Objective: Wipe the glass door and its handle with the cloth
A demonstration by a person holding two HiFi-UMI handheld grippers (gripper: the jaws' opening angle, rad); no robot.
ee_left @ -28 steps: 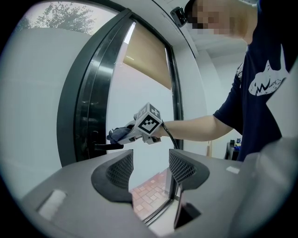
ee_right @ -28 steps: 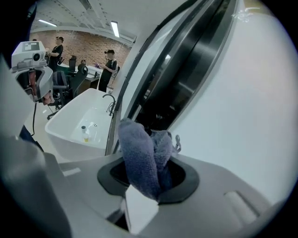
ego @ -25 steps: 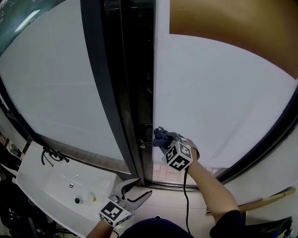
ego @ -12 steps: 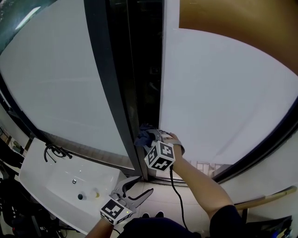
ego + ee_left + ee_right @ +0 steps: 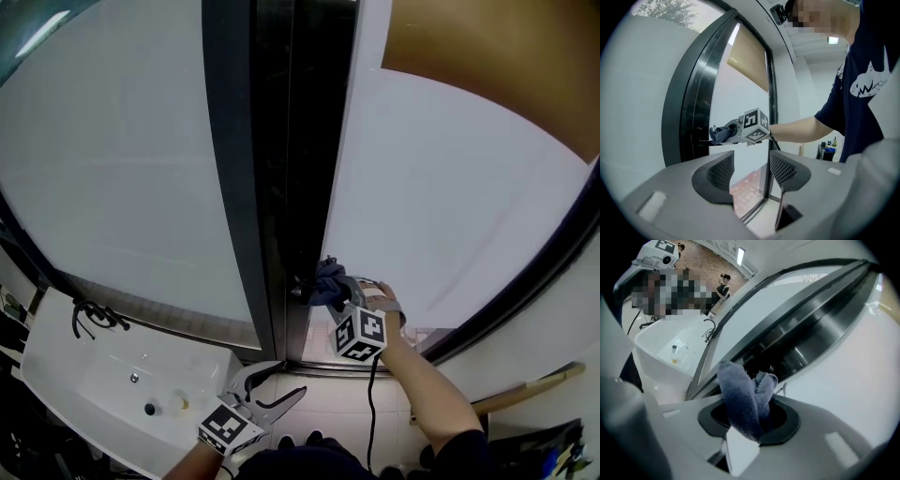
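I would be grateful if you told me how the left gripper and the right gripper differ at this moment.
The left gripper has its jaws apart with nothing between them; the right gripper is shut on the blue cloth. The left gripper hangs low, away from the glass door; the right gripper is raised to the door's edge. Both carry a marker cube.

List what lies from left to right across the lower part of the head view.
white sink → left gripper, open → cloth at the door edge → wooden stick
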